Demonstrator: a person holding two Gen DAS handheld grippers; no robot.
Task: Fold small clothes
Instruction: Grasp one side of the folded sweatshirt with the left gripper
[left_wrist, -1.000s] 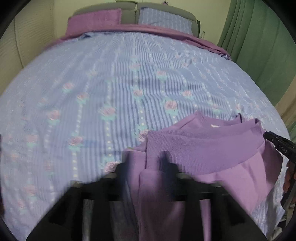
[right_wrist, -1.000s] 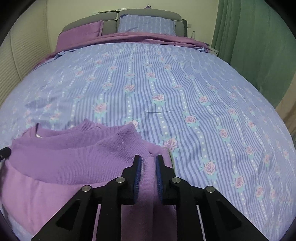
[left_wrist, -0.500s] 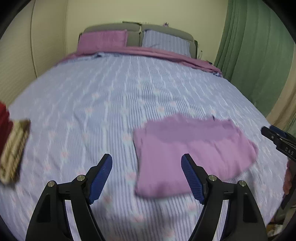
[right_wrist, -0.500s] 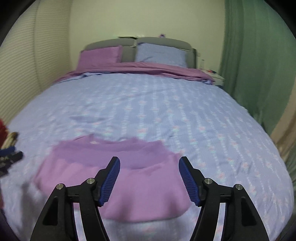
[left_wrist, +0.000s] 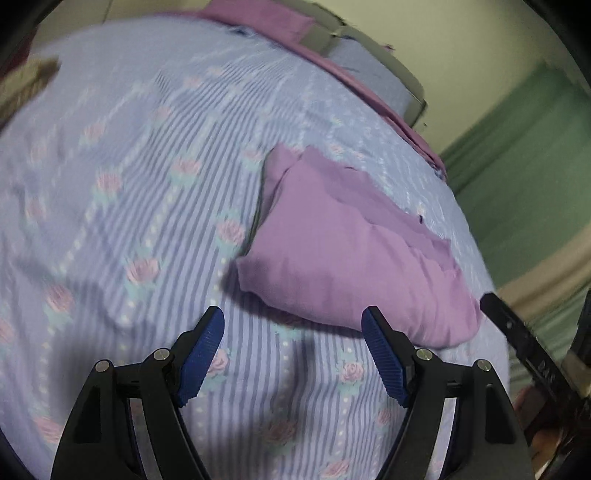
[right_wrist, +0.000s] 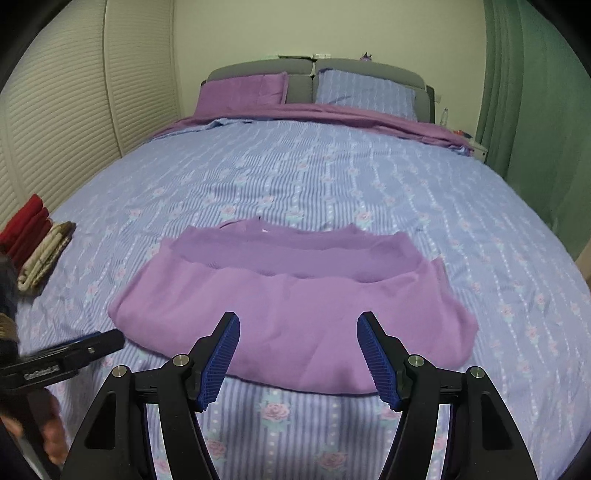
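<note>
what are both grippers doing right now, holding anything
Left gripper: open, holding nothing, just short of the purple garment.
Right gripper: open, holding nothing, above the garment's near edge.

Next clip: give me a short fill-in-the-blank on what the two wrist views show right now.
1. The folded sweater is ____ in colour.
2. The right gripper and left gripper both have their jaws ____.
3. The red and beige folded stack lies to the sweater's ____ in the right wrist view.

Missing words: purple; open; left
</note>
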